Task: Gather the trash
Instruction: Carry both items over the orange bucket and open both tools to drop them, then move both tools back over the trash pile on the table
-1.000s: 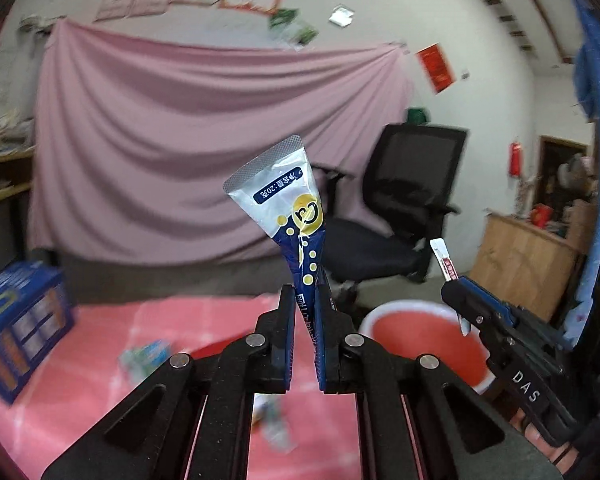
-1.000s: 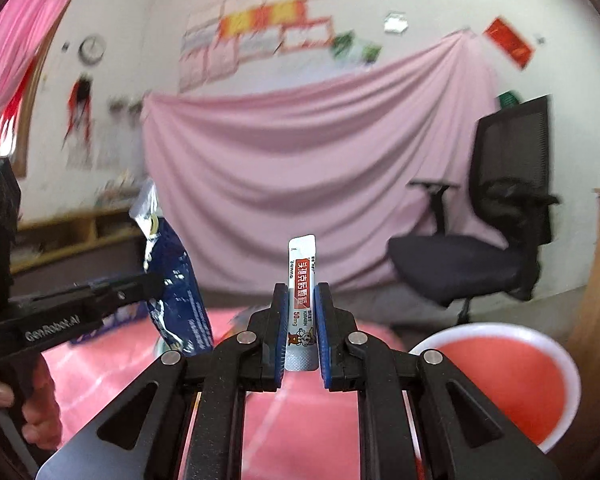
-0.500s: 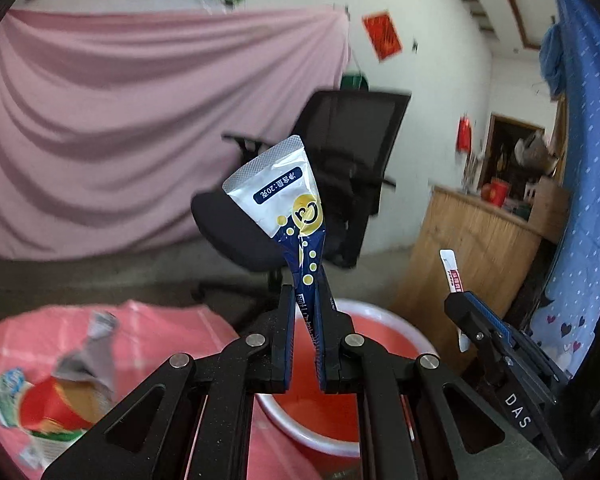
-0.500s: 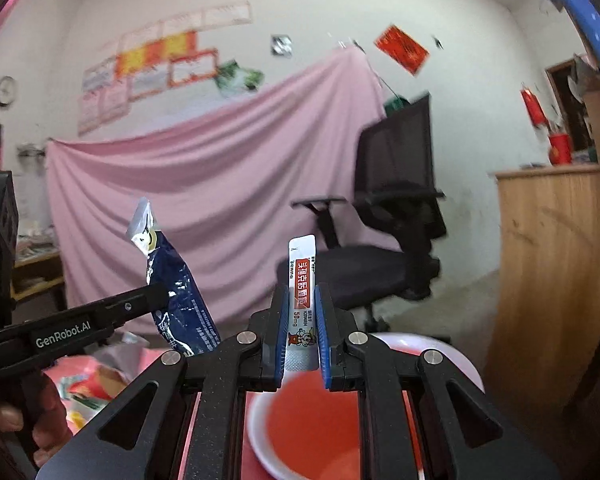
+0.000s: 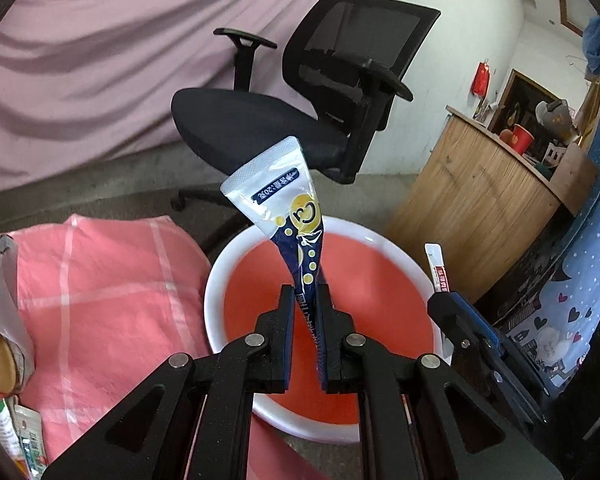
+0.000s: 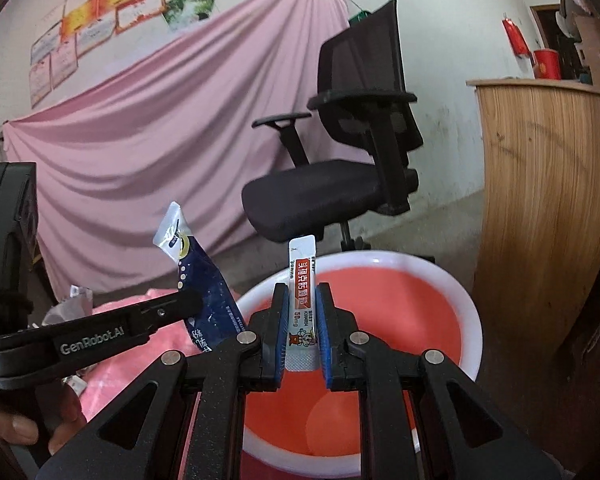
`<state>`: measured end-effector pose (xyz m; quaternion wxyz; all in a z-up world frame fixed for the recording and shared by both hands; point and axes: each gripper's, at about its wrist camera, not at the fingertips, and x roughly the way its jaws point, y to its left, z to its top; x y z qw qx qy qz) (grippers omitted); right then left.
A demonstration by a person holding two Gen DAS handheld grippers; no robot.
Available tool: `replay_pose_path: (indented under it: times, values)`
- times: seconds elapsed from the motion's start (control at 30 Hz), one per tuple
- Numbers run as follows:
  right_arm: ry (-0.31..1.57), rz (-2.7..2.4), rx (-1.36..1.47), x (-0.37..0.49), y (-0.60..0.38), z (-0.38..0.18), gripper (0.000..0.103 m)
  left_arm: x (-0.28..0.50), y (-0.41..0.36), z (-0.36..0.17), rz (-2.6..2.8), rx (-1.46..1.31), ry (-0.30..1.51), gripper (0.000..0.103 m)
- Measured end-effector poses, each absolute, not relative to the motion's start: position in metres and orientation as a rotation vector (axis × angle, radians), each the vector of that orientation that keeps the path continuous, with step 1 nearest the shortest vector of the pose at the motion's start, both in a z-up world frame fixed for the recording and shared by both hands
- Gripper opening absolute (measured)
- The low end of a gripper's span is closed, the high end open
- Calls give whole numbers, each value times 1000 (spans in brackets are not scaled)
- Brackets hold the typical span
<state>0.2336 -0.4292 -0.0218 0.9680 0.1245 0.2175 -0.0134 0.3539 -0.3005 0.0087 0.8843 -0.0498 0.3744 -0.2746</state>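
The left hand-held gripper [image 5: 303,312] is pinched shut on the thin bottom end of a blue and silver snack packet [image 5: 290,216]. The packet stands up from between the fingers and leans a little to the left. Right under and just past these fingers sits a round basin [image 5: 220,280], white on the rim and red inside.

The right hand-held gripper [image 6: 302,320] is pinched shut on a small white medicine sachet [image 6: 301,304] with red letters. The sachet stands straight up between the blue pads. The same basin [image 6: 472,320] is under and in front of it.

The two hand-held grippers are side by side over the basin, close but not touching.

To the left of the left hand-held gripper is a pink checked cloth [image 5: 100,280]. More wrappers [image 5: 4,320] lie on its left edge.

Past the basin stands a black office chair [image 5: 300,100]. A wooden counter [image 5: 480,208] is farther off to the right. A pink sheet [image 6: 160,140] hangs on the wall behind.
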Motion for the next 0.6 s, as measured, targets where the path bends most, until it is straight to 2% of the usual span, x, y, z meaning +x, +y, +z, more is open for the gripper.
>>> replay_pose_path:
  times: [0.1, 0.17, 0.3, 0.4, 0.47, 0.6]
  values:
    - [459, -31, 260, 238, -431, -22, 12, 352, -298, 6, -575, -109, 811, 13]
    - [475, -38, 263, 240, -432, -25, 12, 349, -294, 7, -567, -115, 824, 30]
    - [497, -40, 273, 243, -434, -27, 14, 344, -283, 9, -546, -130, 815, 32]
    - [483, -38, 277, 239, -434, -24, 31, 337, -273, 14, -529, -139, 791, 34]
    - [468, -36, 275, 236, -432, -21, 31, 331, -265, 20, -511, -144, 760, 43]
    - [423, -22, 273, 231, -428, -10, 31, 313, -244, 33, -464, -148, 673, 51]
